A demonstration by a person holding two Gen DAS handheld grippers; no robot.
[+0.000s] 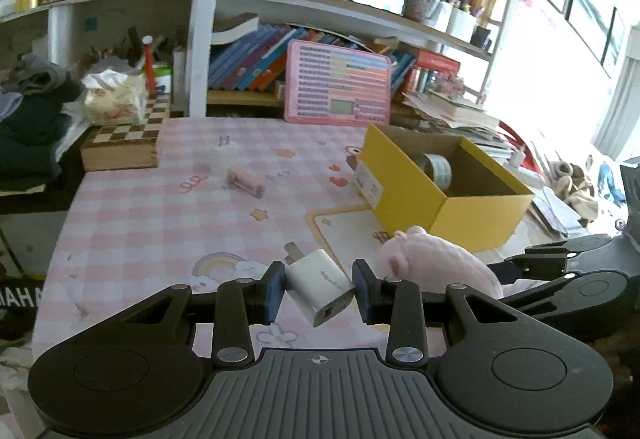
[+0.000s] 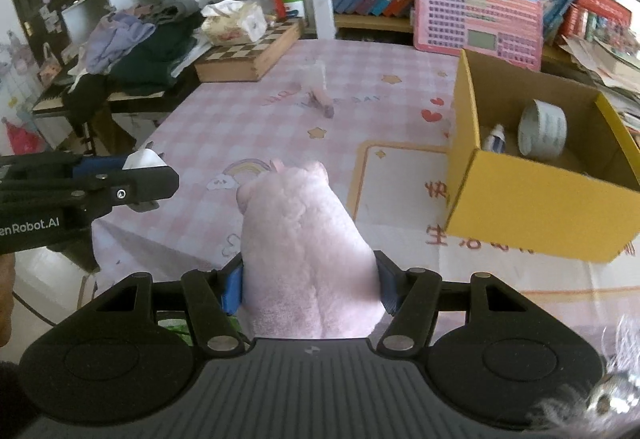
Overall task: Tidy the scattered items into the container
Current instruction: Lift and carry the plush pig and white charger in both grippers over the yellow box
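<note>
Your left gripper point(image 1: 318, 289) is clamped narrowly on a white plug-in charger point(image 1: 320, 285), tilted between the blue pads, above the near edge of the pink checked table point(image 1: 160, 207). Your right gripper point(image 2: 310, 289) holds a pink plush toy point(image 2: 306, 239) at middling width, its pads pressed into the toy's sides, also over the near edge. The yellow cardboard box point(image 2: 536, 199) sits open-topped at the table's right edge; a bare stretch of cloth lies between both grippers and its near wall. A small pink item point(image 1: 246, 183) and a blurred white plug point(image 1: 222, 153) remain loose near the far middle of the table, well apart from the box, with a chessboard case point(image 1: 124, 145) at the far left corner. The left wrist view shows only a roll of tape point(image 1: 436, 167) in the box; the right wrist view also shows a small bottle point(image 2: 496, 137) beside that roll. Only the right wrist view catches the left gripper's side, lettered "enRobot.AI". Red characters printed on the cloth by the box are too blurred to read.
</note>
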